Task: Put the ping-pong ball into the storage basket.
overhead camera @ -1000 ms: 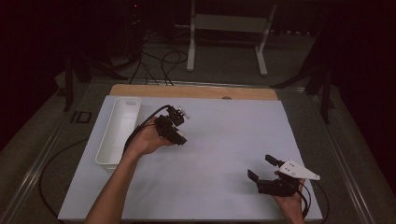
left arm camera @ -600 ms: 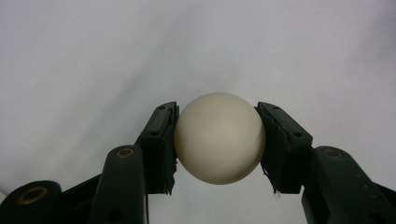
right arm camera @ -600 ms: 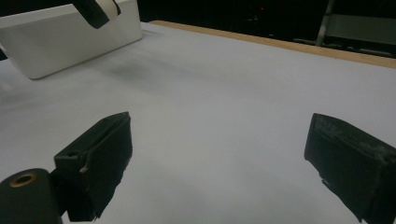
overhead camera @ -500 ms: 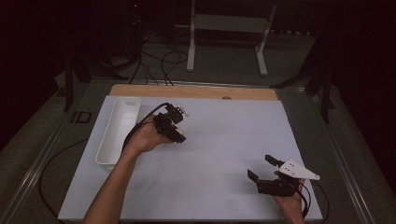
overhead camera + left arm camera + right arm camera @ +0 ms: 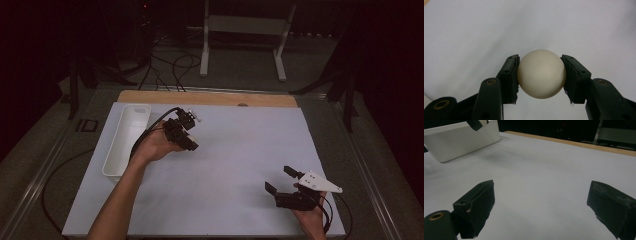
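Ball point(image 5: 541, 73): pinched between the left gripper point(image 5: 540, 75) fingers, lifted at centre-left of the high view beside the white tray point(image 5: 116, 150), not yet deposited; right gripper point(image 5: 284, 181) fingers spread, idle.

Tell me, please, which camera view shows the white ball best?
The left gripper view: the white ball sits large and sharp, pressed between the left gripper pads. In the high view the hand and gripper cover it. The right gripper view faces the white tray and mat.
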